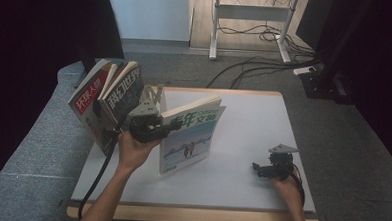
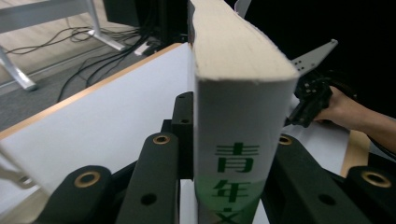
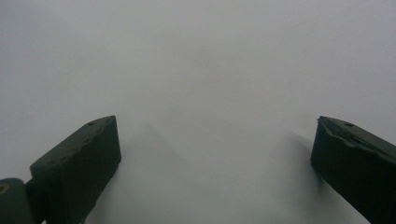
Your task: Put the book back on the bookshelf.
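From above, the left tool (image 1: 156, 125) grips a green-and-white magazine (image 1: 190, 138) standing upright on the white counter (image 1: 248, 138), beside two magazines (image 1: 107, 99) leaning at the left edge. The right tool (image 1: 266, 169) rests near the counter's right front. The left gripper view shows both jaws clamped on the magazine's spine (image 2: 233, 154). The right gripper view shows its jaws wide apart over bare counter (image 3: 210, 70).

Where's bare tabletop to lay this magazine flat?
Bare table runs from the held magazine rightward to the far edge, and along the near edge between both forearms. The right gripper sits open at the near right. The left is crowded: leaning magazines beside the left gripper.
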The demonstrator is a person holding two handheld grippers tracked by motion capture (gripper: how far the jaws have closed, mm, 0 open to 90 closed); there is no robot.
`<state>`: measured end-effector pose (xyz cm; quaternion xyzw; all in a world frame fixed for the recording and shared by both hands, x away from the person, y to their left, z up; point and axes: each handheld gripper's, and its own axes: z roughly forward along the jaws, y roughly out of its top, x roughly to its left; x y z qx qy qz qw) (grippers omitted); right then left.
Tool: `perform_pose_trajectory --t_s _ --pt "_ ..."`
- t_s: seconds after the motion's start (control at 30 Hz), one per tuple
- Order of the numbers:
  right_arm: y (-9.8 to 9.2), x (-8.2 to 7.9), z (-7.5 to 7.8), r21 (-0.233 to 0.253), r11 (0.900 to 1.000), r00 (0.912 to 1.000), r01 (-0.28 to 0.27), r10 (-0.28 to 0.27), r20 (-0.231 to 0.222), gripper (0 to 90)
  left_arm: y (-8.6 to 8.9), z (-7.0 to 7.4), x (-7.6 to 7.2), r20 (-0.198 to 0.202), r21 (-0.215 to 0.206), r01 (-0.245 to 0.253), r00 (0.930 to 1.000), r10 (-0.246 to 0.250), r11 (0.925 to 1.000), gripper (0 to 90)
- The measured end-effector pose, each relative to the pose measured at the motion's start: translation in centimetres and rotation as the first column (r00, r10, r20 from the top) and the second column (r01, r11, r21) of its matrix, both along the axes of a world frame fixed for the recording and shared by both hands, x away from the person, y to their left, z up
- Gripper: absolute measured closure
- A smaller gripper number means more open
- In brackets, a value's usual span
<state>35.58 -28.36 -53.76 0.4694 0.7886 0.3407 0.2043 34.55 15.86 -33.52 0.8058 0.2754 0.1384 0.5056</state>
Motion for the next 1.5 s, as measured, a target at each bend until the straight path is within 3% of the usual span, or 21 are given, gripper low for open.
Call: perform_pose_trajectory --t_s 0.27,0.83,1.27,1.5 --pt "0.0 0.0 0.0 -0.001 1.0 1.0 -0.001 0.001 -0.001 1.1 1.8 1.1 -0.3 -0.033 -0.016 -0.032 0.999 0.031 0.9994 74.6" --pt "0.0 0.0 0.0 -0.001 1.0 1.0 0.0 0.0 0.001 1.2 6.1 2.9 -1.4 -0.04 0.004 -0.116 0.9925 0.116 0.9933 74.6" --pt "0.0 0.0 0.0 -0.003 1.0 1.0 -0.001 0.001 0.0 1.2 9.4 3.7 -2.3 -0.047 -0.001 -0.194 0.9798 0.194 0.9809 74.6" --pt "0.0 0.0 0.0 -0.003 1.0 1.0 -0.001 0.001 0.001 1.1 11.2 4.0 -2.6 -0.049 0.005 -0.246 0.9681 0.246 0.9693 74.6"
